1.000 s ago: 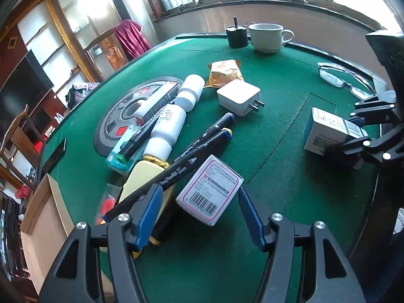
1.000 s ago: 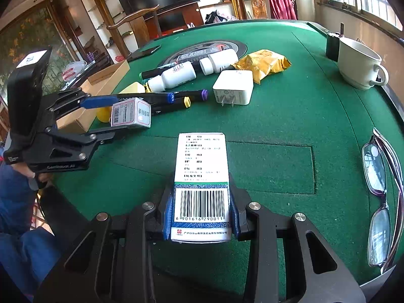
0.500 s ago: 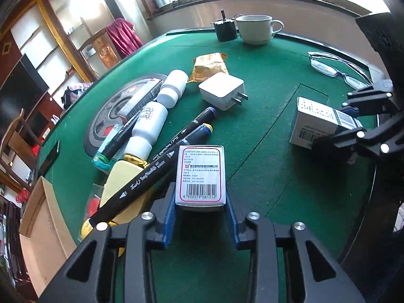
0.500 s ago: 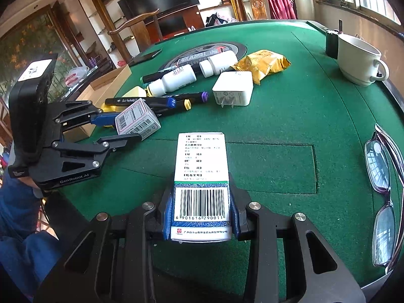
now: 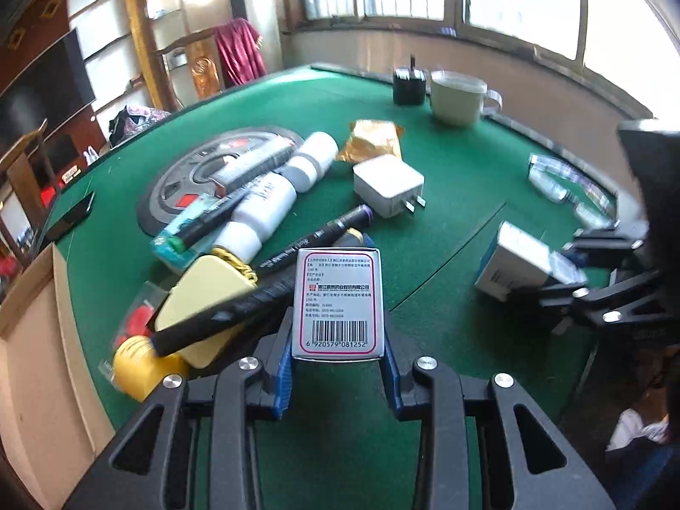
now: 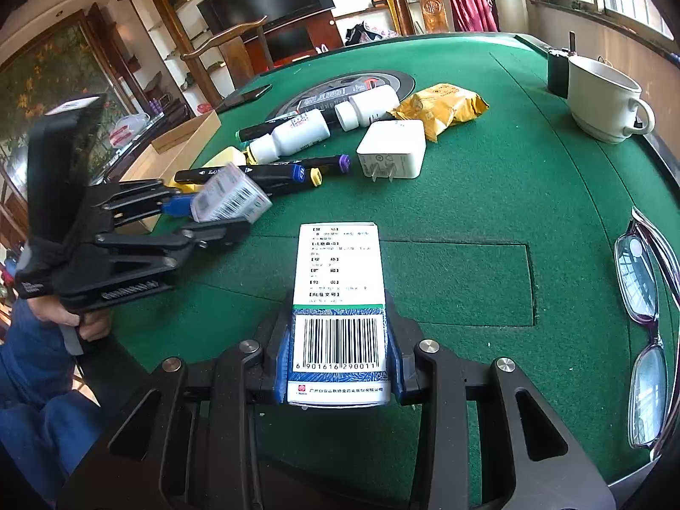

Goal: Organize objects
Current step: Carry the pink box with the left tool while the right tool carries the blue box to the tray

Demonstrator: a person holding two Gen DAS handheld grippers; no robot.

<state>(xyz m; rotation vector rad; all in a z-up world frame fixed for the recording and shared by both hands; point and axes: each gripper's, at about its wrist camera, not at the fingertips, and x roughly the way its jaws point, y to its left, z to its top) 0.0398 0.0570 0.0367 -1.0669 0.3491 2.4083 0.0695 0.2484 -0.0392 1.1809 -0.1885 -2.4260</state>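
My left gripper (image 5: 338, 365) is shut on a small white box with a pink border and a barcode (image 5: 338, 304), held above the green table. It also shows in the right wrist view (image 6: 229, 199). My right gripper (image 6: 338, 365) is shut on a taller white and green medicine box (image 6: 338, 297), held over the table's near edge. That box also shows in the left wrist view (image 5: 516, 265). Markers (image 6: 276, 172), two white bottles (image 6: 293, 136), a white charger (image 6: 393, 148) and a yellow packet (image 6: 446, 106) lie on the felt.
A white cup (image 6: 603, 97) and a black holder (image 6: 556, 72) stand at the far right edge. Glasses (image 6: 646, 318) lie at the right rim. An open cardboard box (image 6: 178, 148) sits off the table's left side. A phone (image 6: 246, 95) lies beyond it.
My left gripper closed on the pink-bordered box and lifted it off the felt, tilting upward. My right gripper kept holding its box, nearly still.
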